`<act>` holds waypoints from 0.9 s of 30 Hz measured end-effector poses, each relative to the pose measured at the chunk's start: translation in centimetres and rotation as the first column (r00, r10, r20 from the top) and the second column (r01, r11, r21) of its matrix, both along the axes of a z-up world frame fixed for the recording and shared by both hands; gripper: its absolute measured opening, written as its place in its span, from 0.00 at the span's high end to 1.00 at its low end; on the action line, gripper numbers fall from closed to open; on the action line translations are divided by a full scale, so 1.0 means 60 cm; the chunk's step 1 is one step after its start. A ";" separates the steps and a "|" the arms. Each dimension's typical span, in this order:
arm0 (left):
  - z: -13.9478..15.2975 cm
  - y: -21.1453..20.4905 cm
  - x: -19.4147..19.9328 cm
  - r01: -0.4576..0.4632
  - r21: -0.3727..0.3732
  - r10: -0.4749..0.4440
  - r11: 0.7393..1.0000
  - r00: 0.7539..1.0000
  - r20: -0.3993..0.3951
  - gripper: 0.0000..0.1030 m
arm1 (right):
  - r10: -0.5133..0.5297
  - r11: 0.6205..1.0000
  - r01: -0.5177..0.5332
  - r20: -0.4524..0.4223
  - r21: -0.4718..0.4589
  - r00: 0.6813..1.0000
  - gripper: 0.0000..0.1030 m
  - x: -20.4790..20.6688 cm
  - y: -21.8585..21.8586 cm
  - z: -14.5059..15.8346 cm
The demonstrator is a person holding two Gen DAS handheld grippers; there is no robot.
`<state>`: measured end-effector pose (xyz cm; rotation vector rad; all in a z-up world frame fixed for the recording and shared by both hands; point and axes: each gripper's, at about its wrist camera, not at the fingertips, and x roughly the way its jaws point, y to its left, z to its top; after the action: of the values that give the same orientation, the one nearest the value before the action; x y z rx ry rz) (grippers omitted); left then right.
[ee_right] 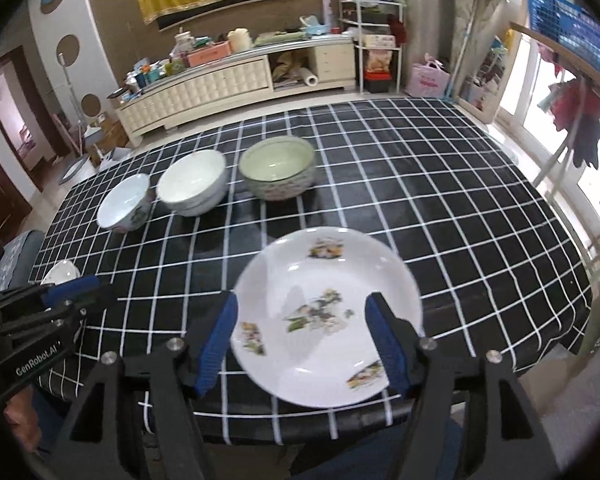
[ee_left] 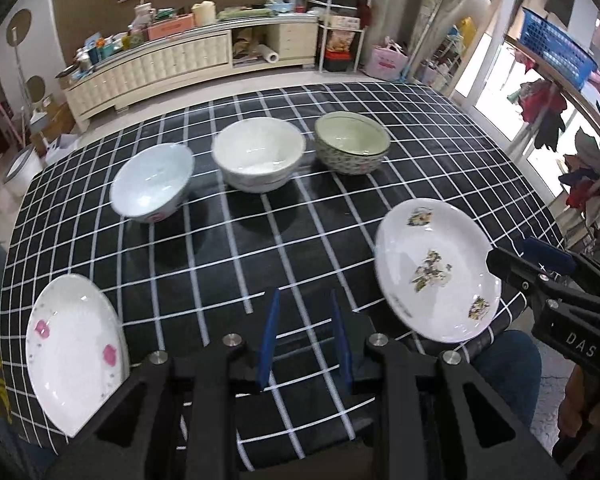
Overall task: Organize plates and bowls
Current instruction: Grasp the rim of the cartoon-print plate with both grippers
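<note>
Three bowls stand in a row on the black checked tablecloth (ee_left: 340, 216): a pale blue bowl (ee_left: 152, 182), a white bowl (ee_left: 259, 153) and a green patterned bowl (ee_left: 352, 142). A white plate with pink flowers (ee_left: 74, 350) lies at the near left edge. A white plate with painted motifs (ee_left: 436, 270) lies near right, also in the right wrist view (ee_right: 328, 320). My right gripper (ee_right: 302, 336) is open, its blue fingers on either side of this plate's near part, apart from it. My left gripper (ee_left: 305, 340) is open and empty over the near table edge.
The bowls also show in the right wrist view: pale blue (ee_right: 124, 206), white (ee_right: 192, 186), green (ee_right: 277, 172). A cream sideboard (ee_left: 188, 64) with clutter stands behind the table. A blue crate (ee_left: 556, 48) and hanging clothes are at right.
</note>
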<state>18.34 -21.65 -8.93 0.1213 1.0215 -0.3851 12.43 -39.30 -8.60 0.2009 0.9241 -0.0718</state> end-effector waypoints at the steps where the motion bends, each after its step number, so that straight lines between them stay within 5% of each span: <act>1: -0.001 -0.011 0.002 0.010 0.002 -0.010 1.000 1.000 -0.003 0.77 | -0.005 1.000 0.005 -0.002 0.002 1.000 0.29 0.001 -0.007 -0.002; 9: -0.026 -0.074 0.025 0.059 -0.004 -0.060 0.998 0.997 -0.047 0.77 | -0.021 1.000 0.022 -0.048 0.012 0.999 0.28 0.015 -0.055 -0.034; 16: -0.056 -0.118 0.042 0.081 -0.004 -0.081 0.997 0.993 -0.083 0.61 | -0.050 0.999 0.050 -0.086 0.006 0.995 0.24 0.026 -0.094 -0.066; 27: -0.122 -0.164 0.057 0.121 0.047 -0.112 0.992 0.980 -0.165 0.61 | -0.061 0.998 0.063 -0.154 0.009 0.986 0.14 0.027 -0.127 -0.121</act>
<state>21.78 -31.50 -16.24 0.2041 1.1894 -0.4784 14.05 -46.92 -15.86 0.2399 1.0718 -0.1399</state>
